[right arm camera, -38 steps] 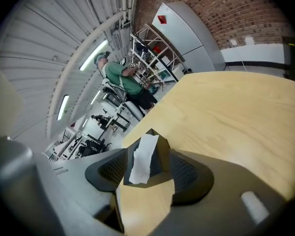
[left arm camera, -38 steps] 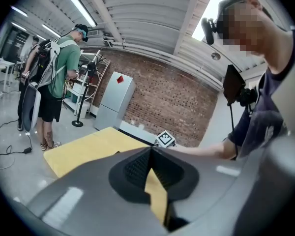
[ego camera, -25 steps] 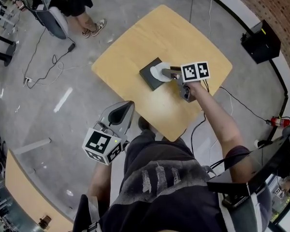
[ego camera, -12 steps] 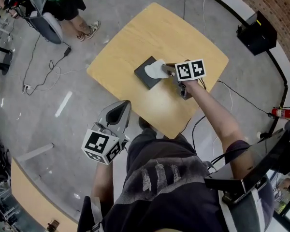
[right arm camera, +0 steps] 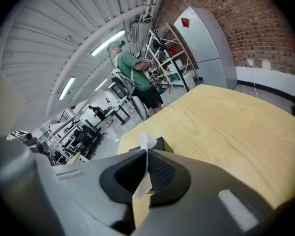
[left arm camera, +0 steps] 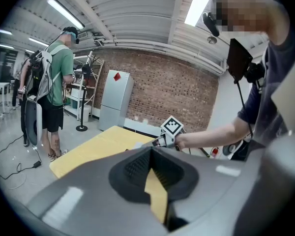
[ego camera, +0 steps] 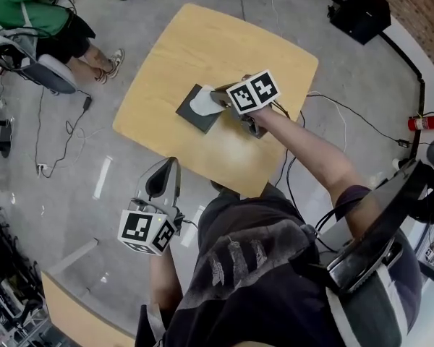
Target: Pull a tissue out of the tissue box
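My right gripper [ego camera: 217, 97] has its two jaws pressed together on the tissue [ego camera: 202, 102]. In the right gripper view the white sheet runs up through the pinch and stands above my fingers [right arm camera: 160, 173] as a thin folded edge, so the grab is made. The pull itself is only part done, I judge. In the head view the tissue sits just left of centre as a pale puff on top of the tissue box [ego camera: 189, 116], with its lower end apparently in the slot. What is left is to draw it up and away until the whole sheet clears the box.

The box is dark and flat and lies on the wooden table [ego camera: 202, 42], a little above the middle of the head view. Its only visible content is this one tissue poking out of the top opening (how many more lie under it I cannot see).

My left gripper [ego camera: 165, 173] hangs at the lower left of that frame, off the table edge and well apart from the box. Its jaws meet with nothing between them.
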A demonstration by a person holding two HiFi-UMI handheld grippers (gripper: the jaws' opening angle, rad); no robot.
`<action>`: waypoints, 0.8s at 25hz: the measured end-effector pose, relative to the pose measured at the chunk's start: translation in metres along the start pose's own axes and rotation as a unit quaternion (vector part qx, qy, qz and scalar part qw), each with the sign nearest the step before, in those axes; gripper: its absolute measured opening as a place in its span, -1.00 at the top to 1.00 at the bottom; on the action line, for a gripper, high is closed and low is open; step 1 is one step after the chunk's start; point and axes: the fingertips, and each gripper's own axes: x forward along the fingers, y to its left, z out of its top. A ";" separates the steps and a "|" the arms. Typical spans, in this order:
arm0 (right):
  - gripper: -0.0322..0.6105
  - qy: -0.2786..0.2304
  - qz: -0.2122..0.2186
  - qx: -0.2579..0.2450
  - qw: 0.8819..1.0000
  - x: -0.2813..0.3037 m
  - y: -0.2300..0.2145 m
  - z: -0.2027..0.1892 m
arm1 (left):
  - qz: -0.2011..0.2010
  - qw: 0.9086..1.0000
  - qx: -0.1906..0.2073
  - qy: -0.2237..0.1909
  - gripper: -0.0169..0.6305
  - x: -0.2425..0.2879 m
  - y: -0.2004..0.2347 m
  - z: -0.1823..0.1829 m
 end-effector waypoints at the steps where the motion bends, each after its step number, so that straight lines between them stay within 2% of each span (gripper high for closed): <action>1: 0.89 -0.001 0.001 -0.006 1.000 -0.004 0.002 0.000 | -0.001 1.000 0.001 0.000 0.94 0.001 -0.004 -0.001; 11: 0.89 -0.021 0.017 -0.054 0.998 -0.026 0.021 0.021 | -0.001 1.000 -0.008 -0.012 0.94 0.005 -0.011 -0.004; 13: 0.89 -0.024 0.024 -0.051 0.998 -0.033 0.019 0.026 | -0.001 1.000 -0.011 -0.013 0.94 0.007 -0.013 -0.003; 17: 0.89 -0.037 0.055 -0.028 0.997 -0.050 0.027 0.037 | -0.004 1.000 -0.010 -0.011 0.94 0.013 -0.011 0.002; 20: 0.89 -0.033 0.103 -0.013 0.994 -0.066 0.042 0.039 | 0.001 1.000 -0.018 -0.012 0.94 0.017 -0.015 0.004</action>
